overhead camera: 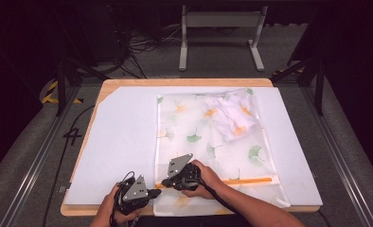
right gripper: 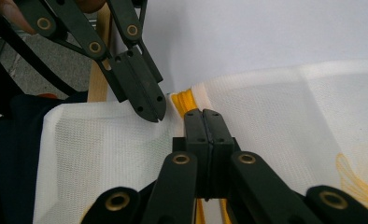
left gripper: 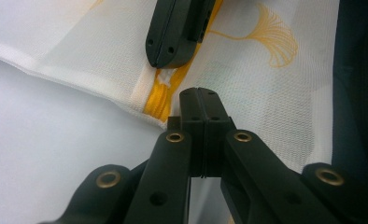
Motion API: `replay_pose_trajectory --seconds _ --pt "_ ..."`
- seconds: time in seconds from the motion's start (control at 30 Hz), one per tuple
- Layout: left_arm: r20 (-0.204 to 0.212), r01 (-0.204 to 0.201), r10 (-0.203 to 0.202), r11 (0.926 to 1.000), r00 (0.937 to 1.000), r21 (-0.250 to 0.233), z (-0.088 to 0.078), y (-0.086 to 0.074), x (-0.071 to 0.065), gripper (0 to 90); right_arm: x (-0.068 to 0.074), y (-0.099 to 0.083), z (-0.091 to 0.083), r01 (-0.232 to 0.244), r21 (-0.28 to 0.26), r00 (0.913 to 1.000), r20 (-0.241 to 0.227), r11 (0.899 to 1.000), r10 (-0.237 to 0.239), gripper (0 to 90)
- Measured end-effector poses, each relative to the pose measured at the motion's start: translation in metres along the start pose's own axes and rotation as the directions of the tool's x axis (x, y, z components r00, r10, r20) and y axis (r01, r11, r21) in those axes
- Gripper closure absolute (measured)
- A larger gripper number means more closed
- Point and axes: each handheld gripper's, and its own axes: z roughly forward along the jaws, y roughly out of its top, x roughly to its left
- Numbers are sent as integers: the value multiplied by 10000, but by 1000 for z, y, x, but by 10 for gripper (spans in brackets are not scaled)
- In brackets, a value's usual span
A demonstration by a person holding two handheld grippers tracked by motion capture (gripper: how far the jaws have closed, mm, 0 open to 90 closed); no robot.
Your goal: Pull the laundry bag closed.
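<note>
One white mesh laundry bag printed with green and orange ginkgo leaves (overhead camera: 208, 142) lies flat on a white sheet (overhead camera: 118, 142) covering the wooden tabletop (overhead camera: 184, 82), one crumpled white garment (overhead camera: 232, 113) inside it. One orange zipper (overhead camera: 251, 180) runs along its near edge. Two tongs meet at the zipper's left end: the left tongs (overhead camera: 157, 193) are pressed together at the bag's corner, and the right tongs (overhead camera: 165, 182) are clamped together on the zipper's end.

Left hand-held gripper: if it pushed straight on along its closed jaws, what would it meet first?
The left hand-held gripper points at the orange zipper on the mesh laundry bag; just beyond sits the right hand-held gripper. The zipper probably comes first, though depth is unclear.
</note>
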Motion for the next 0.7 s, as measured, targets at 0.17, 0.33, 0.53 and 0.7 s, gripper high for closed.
replay_pose_trajectory --seconds 0.17,0.33,0.53,0.7 --pt "-8 -17 17 10000 10000 7 0 0 0 900 1 -1 -2 22 23 10000 22 10000 -22 900" --pt "4 2 -2 10000 10000 2 0 0 0 900 1 -3 -4 54 -78 10000 84 10000 -54 900" --pt "7 26 -26 10000 10000 0 0 0 0 900 1 -3 -6 16 -71 10000 51 10000 -15 900" --pt "13 32 -32 10000 10000 3 0 0 0 900 1 -4 -8 0 -88 10000 -14 10000 0 900"
